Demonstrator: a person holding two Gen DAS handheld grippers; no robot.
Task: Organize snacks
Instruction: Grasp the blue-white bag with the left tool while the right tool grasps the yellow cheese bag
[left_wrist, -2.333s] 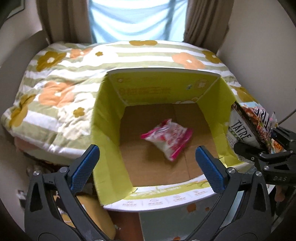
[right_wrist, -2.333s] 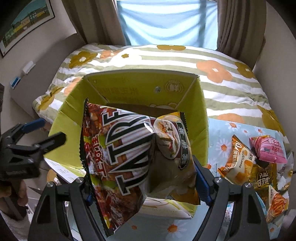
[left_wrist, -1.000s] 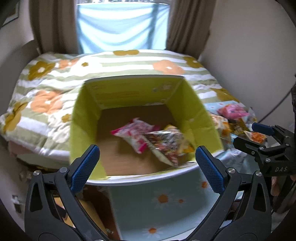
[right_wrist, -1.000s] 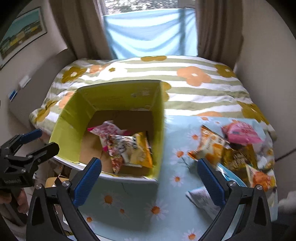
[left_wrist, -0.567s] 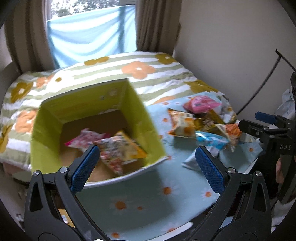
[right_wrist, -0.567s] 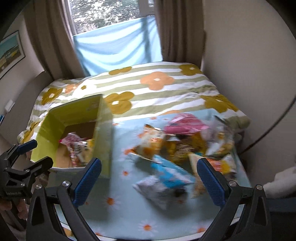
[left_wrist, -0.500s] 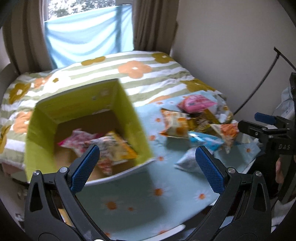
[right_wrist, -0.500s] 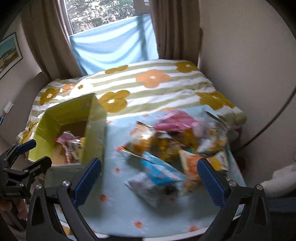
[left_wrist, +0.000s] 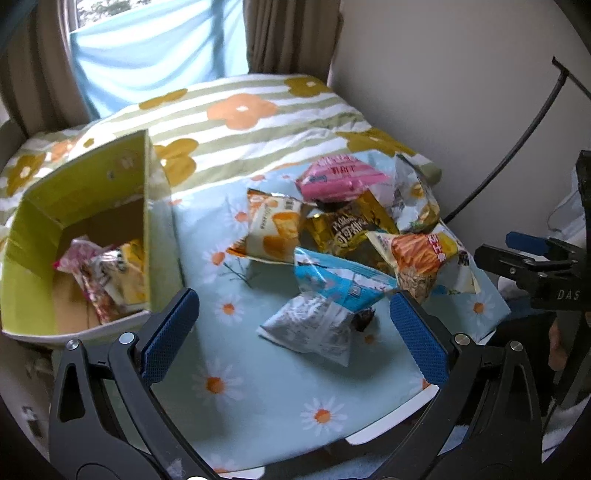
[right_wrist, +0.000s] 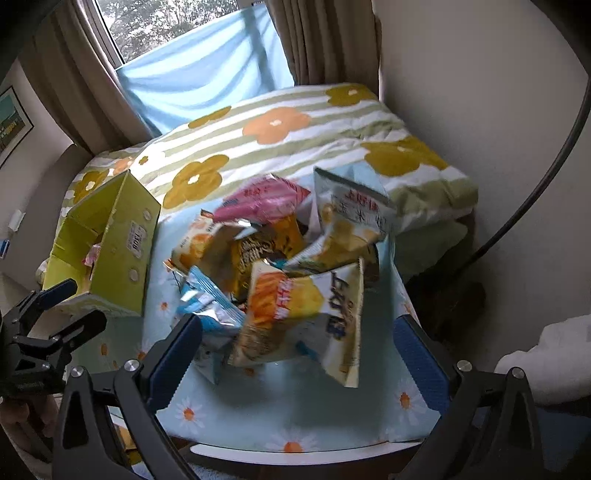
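Note:
My left gripper (left_wrist: 293, 326) stands open above the daisy cloth, with a grey-white bag (left_wrist: 314, 326) lying just ahead between its pads. Beyond it is a pile of snacks: a blue bag (left_wrist: 340, 282), an orange-white bag (left_wrist: 273, 229), a gold bag (left_wrist: 347, 229), a pink bag (left_wrist: 340, 175) and a fries bag (left_wrist: 417, 254). The yellow-green box (left_wrist: 74, 199) at the left holds a pink packet (left_wrist: 77, 253) and a dark printed bag (left_wrist: 110, 273). My right gripper (right_wrist: 297, 352) is open, low over the fries bag (right_wrist: 295, 314), not gripping it. The box (right_wrist: 122, 243) is to its left.
The table (left_wrist: 240, 387) carries a light blue daisy cloth and ends near both grippers. Behind it lies a bed with a striped floral blanket (right_wrist: 280, 125). A wall and a black cable (left_wrist: 517, 147) close the right side. My left gripper (right_wrist: 79, 304) shows at the left edge.
The right gripper let go of the dark printed bag, which now lies in the box. Both grippers have swung right, from over the box to over the snack pile.

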